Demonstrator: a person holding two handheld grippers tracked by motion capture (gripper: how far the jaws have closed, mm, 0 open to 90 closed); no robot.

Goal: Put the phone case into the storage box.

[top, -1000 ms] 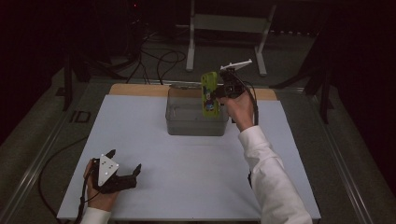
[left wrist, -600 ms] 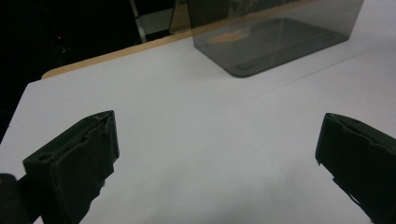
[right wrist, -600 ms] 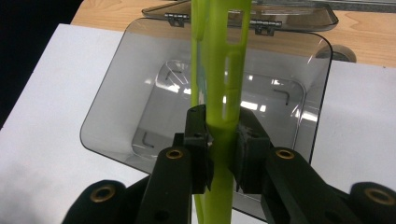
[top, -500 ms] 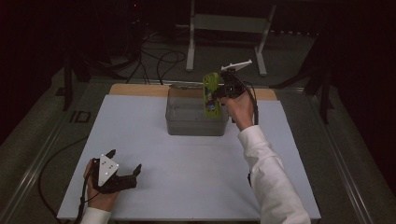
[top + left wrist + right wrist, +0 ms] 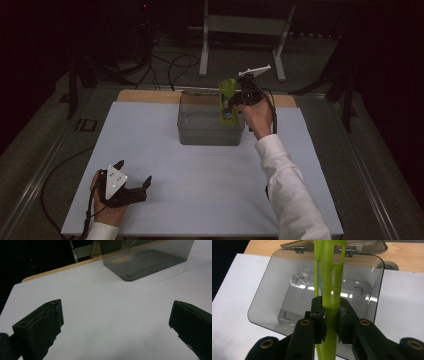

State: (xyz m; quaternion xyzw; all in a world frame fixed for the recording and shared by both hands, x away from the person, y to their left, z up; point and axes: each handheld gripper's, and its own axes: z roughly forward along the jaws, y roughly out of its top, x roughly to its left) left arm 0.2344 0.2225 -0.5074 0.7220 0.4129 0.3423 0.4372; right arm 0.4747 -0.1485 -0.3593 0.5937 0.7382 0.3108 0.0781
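Note:
A flat lime-green plastic item [image 5: 228, 102] hangs upright over the right part of a clear grey box [image 5: 210, 136]. My right gripper [image 5: 239, 98] is shut on it. In the right gripper view the two pads [image 5: 318, 315] pinch the thin green item [image 5: 329, 277] edge-on, with the box's open inside [image 5: 269, 297] below it. My left gripper [image 5: 134, 172] lies near the table's front left corner, jaws open and nothing between them. In the left gripper view, that gripper [image 5: 117, 312] looks across bare white table at the box [image 5: 147, 262].
The box's hinged lid [image 5: 362, 245] is folded back behind it. A white sheet [image 5: 150, 150] covers the table, with a wooden strip [image 5: 145, 96] along the far edge. A metal stand [image 5: 240, 25] and cables sit on the dark floor beyond.
The right hand with the green item has shifted only slightly above the box. The left hand has stayed still.

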